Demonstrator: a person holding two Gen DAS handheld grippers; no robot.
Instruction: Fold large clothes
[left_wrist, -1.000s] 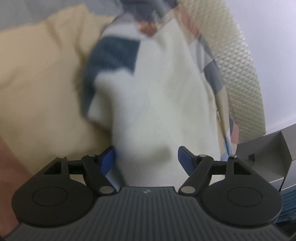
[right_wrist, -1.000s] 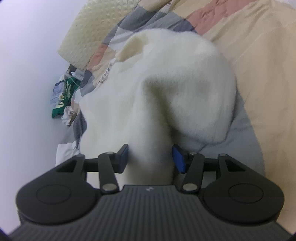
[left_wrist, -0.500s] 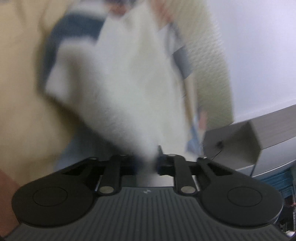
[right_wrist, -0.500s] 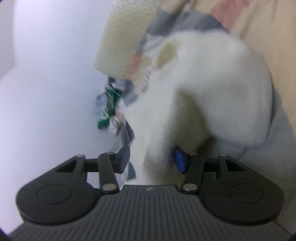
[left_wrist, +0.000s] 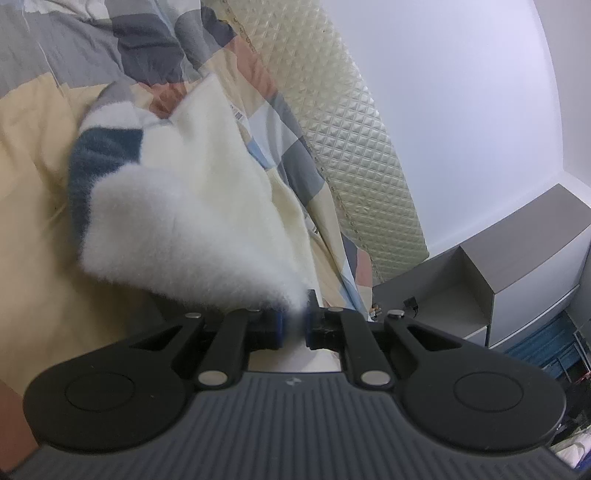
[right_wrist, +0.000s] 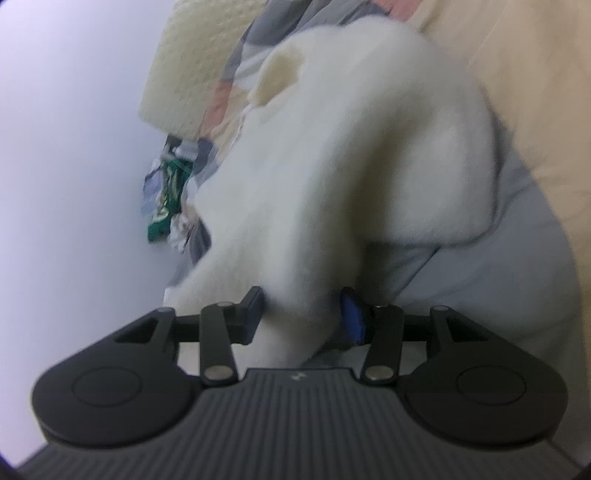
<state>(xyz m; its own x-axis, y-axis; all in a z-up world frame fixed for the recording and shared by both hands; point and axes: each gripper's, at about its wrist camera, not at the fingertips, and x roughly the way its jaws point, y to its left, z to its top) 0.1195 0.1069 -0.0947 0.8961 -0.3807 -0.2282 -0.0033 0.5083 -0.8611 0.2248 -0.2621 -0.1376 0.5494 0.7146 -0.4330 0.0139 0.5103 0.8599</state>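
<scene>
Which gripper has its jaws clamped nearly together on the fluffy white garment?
The left gripper: it pinches a thin edge of the white garment; the right gripper spans a thicker bunch.

A bed (left_wrist: 369, 155) with a cream quilted mattress carries a patchwork quilt (left_wrist: 155, 48) of grey, cream and salmon blocks. The fluffy white garment (left_wrist: 192, 206) with a dark blue patch lies on the quilt.

wall (left_wrist: 461, 110): white | headboard (left_wrist: 354, 147): quilted cream | cabinet (left_wrist: 517, 266): grey
</scene>
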